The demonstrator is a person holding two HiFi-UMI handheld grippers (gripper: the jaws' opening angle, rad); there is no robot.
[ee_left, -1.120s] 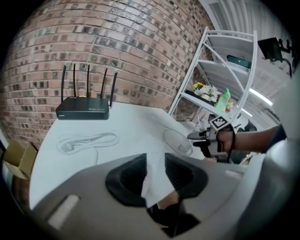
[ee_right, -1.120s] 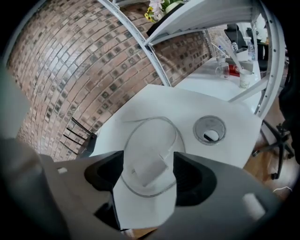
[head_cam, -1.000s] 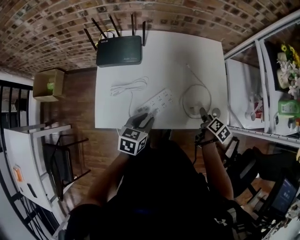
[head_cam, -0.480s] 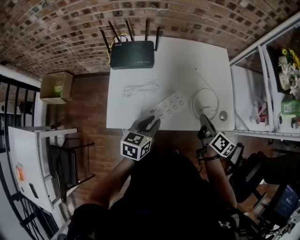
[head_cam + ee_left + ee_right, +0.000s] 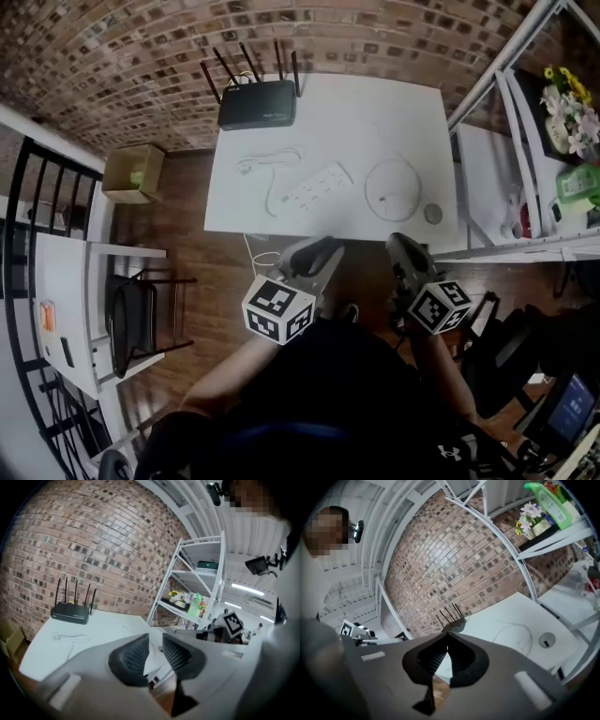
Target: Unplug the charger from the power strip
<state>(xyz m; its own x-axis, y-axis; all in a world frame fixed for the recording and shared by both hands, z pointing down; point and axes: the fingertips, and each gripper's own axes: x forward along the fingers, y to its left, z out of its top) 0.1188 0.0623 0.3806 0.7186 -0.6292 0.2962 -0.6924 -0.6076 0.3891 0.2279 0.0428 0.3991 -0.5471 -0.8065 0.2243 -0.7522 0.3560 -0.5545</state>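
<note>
The white power strip (image 5: 319, 185) lies slantwise on the white table (image 5: 412, 103), and its own cord (image 5: 267, 164) curls to its left. A thin white charger cable (image 5: 392, 187) lies in a loop to the right of the strip, apart from it. Both grippers hang in front of the table's near edge, off the tabletop. My left gripper (image 5: 314, 258) (image 5: 154, 641) shows a narrow gap that is closing, with nothing between the jaws. My right gripper (image 5: 405, 253) (image 5: 447, 641) is shut and empty. The cable loop (image 5: 513, 634) shows past its jaws.
A black router (image 5: 257, 105) (image 5: 70, 612) (image 5: 452, 620) with antennas stands at the table's back edge. A round grey puck (image 5: 432, 214) (image 5: 547, 640) sits near the front right corner. White shelving (image 5: 525, 159) stands to the right, a cardboard box (image 5: 133, 172) and a chair (image 5: 141, 314) to the left.
Both grippers have pulled back from the table's front edge and risen towards the head camera. The right gripper, open by the cable a second ago, is shut now.
</note>
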